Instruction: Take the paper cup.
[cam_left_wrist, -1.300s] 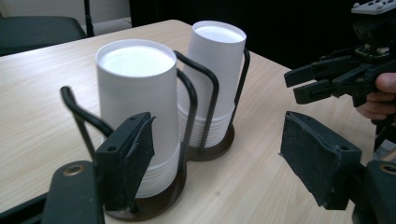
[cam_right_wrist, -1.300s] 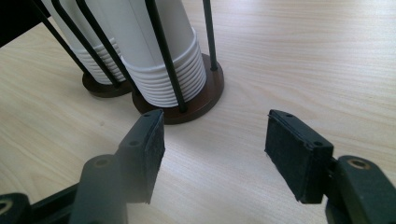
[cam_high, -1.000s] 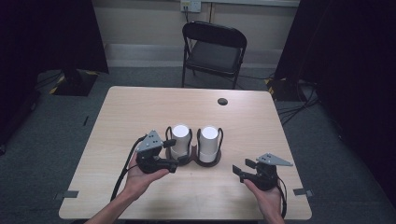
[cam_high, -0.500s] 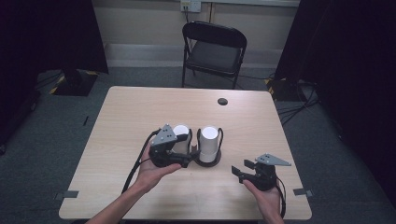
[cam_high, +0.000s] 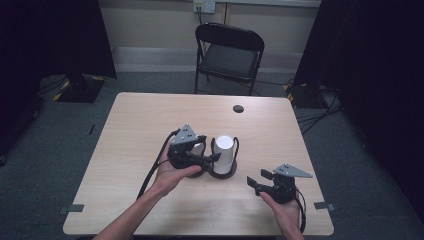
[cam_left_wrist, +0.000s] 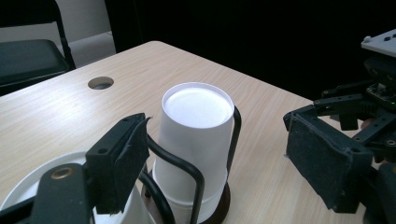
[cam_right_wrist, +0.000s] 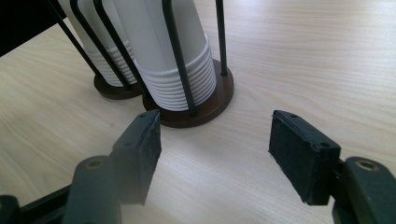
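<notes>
we hold our left gripper (cam_high: 212, 158) above the left cup stack (cam_high: 198, 148), its jaws just opening wider with nothing pinched, and our right gripper (cam_high: 256, 181) spread near the right cup stack (cam_high: 224, 150).

A stack of white paper cups (cam_left_wrist: 196, 140) is standing upside down in a black wire holder (cam_left_wrist: 187, 172) on a wooden table (cam_left_wrist: 70, 112). The left gripper's (cam_left_wrist: 219, 163) jaws, just opening, are flanking it.
</notes>
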